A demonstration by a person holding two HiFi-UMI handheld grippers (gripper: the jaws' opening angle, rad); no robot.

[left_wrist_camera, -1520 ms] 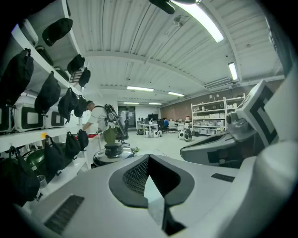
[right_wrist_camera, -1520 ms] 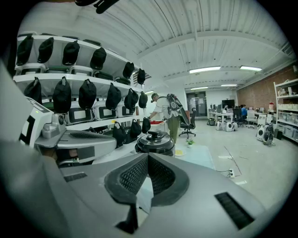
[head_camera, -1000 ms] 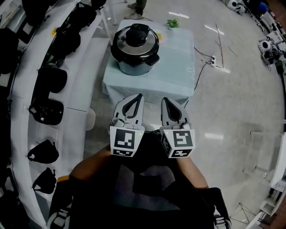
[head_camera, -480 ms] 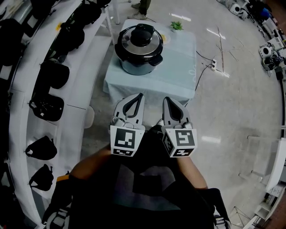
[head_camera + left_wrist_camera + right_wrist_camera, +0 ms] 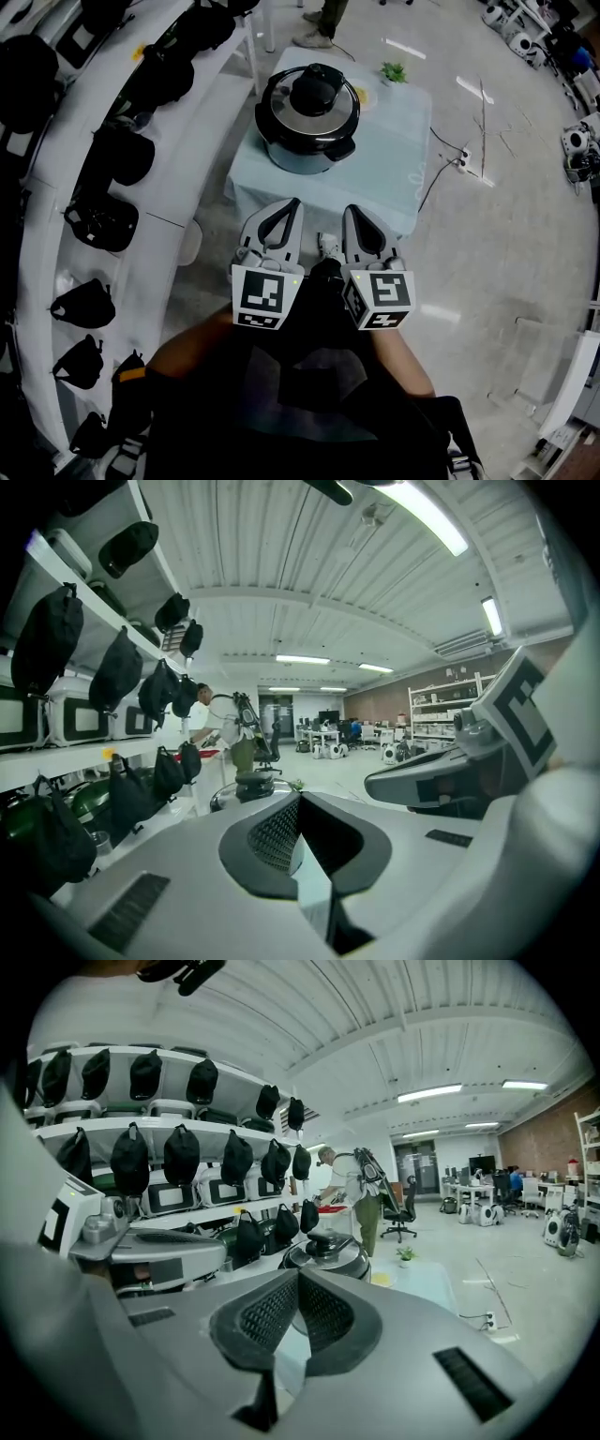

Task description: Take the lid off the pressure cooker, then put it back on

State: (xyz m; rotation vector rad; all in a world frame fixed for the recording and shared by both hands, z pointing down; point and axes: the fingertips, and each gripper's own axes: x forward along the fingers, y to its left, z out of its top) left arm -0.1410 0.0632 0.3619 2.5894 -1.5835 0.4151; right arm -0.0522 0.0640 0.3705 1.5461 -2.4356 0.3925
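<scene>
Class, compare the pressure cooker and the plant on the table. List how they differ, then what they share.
The pressure cooker is big, dark, with a shiny lid; the plant is tiny, green. The cooker stands on the table's left half; the plant sits near its far right corner. Both stand on the pale-clothed table.

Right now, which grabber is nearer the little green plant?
The right gripper: the plant stands at the table's far right corner, further from the left gripper.
</scene>
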